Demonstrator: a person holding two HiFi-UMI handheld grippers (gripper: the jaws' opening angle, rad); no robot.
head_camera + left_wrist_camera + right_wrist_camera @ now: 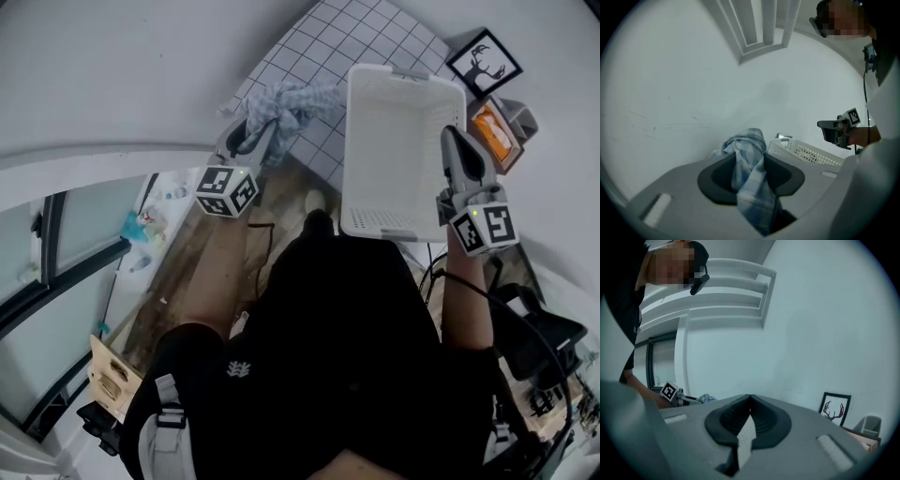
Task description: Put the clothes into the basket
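Observation:
A blue plaid cloth [286, 103] hangs bunched from my left gripper [269, 127], whose jaws are shut on it. In the left gripper view the cloth [749, 161] fills the gap between the pads and droops below them. The white perforated basket [394, 141] is held up off the floor, to the right of the cloth. My right gripper [457, 155] is shut on its right rim. A strip of the basket's wall [746, 437] shows pinched between the jaws in the right gripper view. The basket [811, 152] looks empty inside.
A framed deer picture [484, 64] leans on the wall beyond the basket, beside a grey bin with something orange in it [494, 131]. A checkered mat [319, 56] covers the floor under the cloth. A wooden box [112, 370] stands at lower left, near a window [56, 244].

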